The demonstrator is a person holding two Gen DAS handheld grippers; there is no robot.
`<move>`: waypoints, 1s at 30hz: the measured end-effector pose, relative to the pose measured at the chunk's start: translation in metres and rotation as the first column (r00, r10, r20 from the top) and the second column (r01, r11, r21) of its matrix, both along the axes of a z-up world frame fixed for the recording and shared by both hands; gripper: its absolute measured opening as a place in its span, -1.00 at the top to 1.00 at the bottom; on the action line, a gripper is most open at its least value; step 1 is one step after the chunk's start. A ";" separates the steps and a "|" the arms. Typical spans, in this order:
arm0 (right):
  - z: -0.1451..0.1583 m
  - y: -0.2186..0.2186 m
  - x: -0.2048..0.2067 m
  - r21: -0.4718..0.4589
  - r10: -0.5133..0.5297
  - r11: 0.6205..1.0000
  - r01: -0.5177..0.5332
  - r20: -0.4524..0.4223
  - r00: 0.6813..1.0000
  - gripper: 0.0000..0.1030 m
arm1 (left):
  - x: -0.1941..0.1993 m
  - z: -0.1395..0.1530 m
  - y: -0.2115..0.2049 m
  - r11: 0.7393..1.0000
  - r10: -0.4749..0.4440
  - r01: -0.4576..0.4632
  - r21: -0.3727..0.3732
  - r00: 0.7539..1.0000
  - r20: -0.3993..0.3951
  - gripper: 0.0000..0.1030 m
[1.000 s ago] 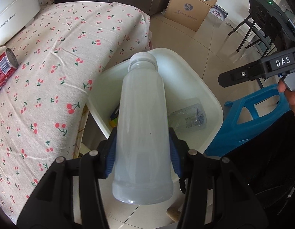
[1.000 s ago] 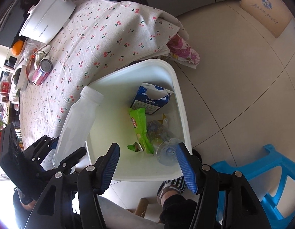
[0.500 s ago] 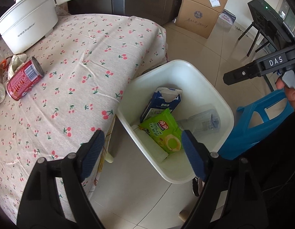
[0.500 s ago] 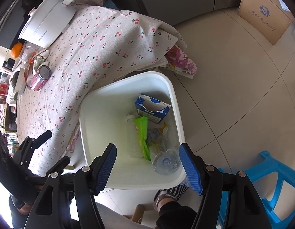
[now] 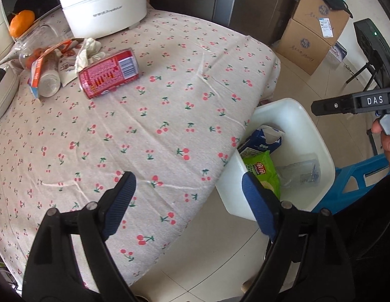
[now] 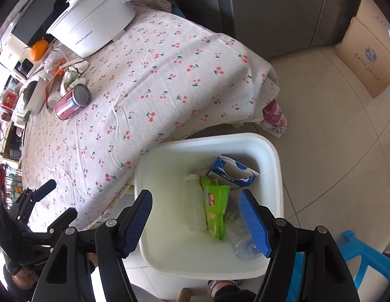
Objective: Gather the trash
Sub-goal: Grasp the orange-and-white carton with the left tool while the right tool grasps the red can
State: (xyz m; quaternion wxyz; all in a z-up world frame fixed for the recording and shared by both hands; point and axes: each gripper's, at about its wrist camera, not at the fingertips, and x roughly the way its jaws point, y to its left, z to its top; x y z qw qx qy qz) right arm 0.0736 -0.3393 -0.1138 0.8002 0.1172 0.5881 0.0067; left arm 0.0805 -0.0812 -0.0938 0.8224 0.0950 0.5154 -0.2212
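Beneath the blue-padded black left gripper point(image 5: 187, 196): pale tablecloth point(image 5: 169, 115) strewn with red cherries on green stems. Far ahead of its fingers: red-and-pink can point(image 5: 109, 73) with a white barcode panel, white pot point(image 5: 104, 5), orange fruit point(image 5: 21, 22). Between the blue right fingers point(image 6: 254, 220): white bin point(image 6: 275, 176) with a green wrapper point(image 6: 215, 209), blue-and-white carton point(image 6: 231, 172), milky bottle point(image 6: 195, 201).

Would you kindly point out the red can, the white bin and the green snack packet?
red can point(image 5: 108, 73), left wrist view, on its side wall.
white bin point(image 6: 277, 176), right wrist view, on its rim.
green snack packet point(image 6: 215, 207), right wrist view, on its front.
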 end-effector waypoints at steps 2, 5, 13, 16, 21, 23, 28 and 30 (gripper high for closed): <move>-0.001 0.013 0.010 -0.003 0.015 1.000 -0.014 0.006 1.000 -0.43 | 0.008 0.002 0.016 0.999 0.048 -0.048 0.004 0.999 0.009 -0.68; -0.001 0.033 0.027 -0.008 0.039 0.999 -0.039 0.018 0.999 -0.43 | 0.023 0.005 0.041 0.992 0.123 -0.124 0.017 0.992 0.029 -0.68; 0.009 0.084 0.068 -0.040 0.115 0.993 -0.112 0.103 0.988 -0.45 | 0.076 0.015 0.107 0.950 0.305 -0.311 0.035 0.945 0.119 -0.68; 0.011 0.100 0.086 -0.064 0.132 0.990 -0.125 0.137 0.982 -0.48 | 0.101 0.018 0.126 0.933 0.350 -0.358 0.028 0.923 0.162 -0.68; 0.010 0.114 0.114 -0.101 0.158 0.985 -0.142 0.172 0.972 -0.48 | 0.142 0.017 0.133 0.923 0.356 -0.379 0.061 0.906 0.230 -0.68; 0.011 0.118 0.120 -0.123 0.180 0.980 -0.158 0.187 0.966 -0.48 | 0.158 0.015 0.129 0.920 0.343 -0.378 0.099 0.902 0.260 -0.65; 0.015 0.127 0.131 -0.120 0.212 0.975 -0.189 0.221 0.952 -0.49 | 0.195 0.009 0.114 0.916 0.305 -0.367 0.164 0.900 0.312 -0.41; 0.013 0.129 0.135 -0.108 0.212 0.975 -0.192 0.220 0.952 -0.49 | 0.208 0.005 0.108 0.915 0.295 -0.361 0.181 0.903 0.313 -0.20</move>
